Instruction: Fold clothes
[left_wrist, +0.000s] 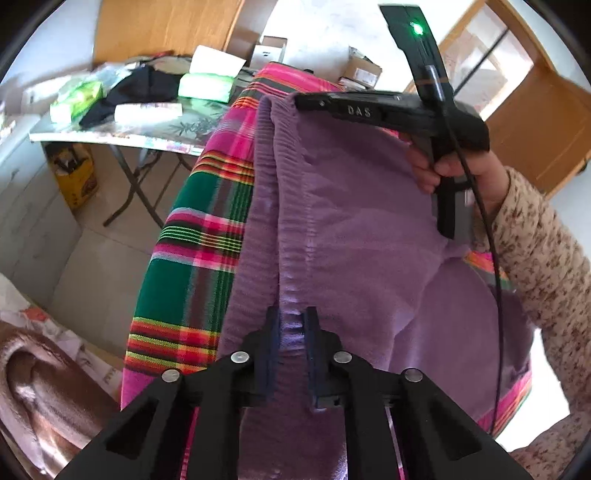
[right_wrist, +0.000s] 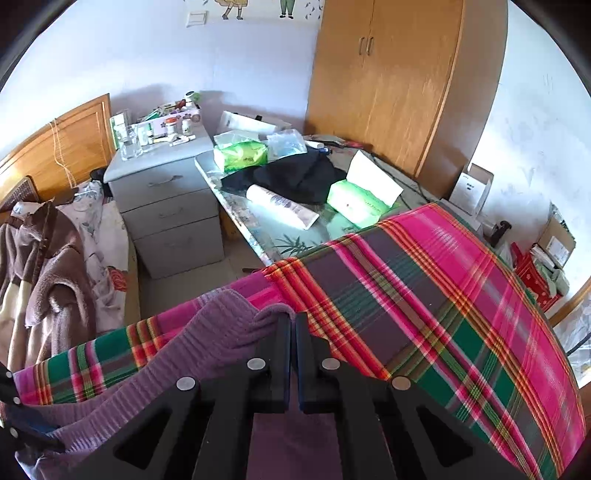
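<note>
One purple knit garment (left_wrist: 354, 229), spread on one plaid cloth (right_wrist: 461, 280). Two grippers: left gripper (left_wrist: 291, 325), right gripper (right_wrist: 291, 332). Two green tissue packs on folding table (right_wrist: 258, 236): one (right_wrist: 242, 155), other (right_wrist: 356, 203). One white tube (right_wrist: 282, 206). One black garment (right_wrist: 295, 177). One grey drawer unit (right_wrist: 166, 206), three drawers. One wooden wardrobe (right_wrist: 399, 85), two doors.

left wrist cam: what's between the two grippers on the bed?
The ribbed hem of the purple sweater runs from the left gripper to the right gripper, both pinching it. Nothing else lies there.
</note>
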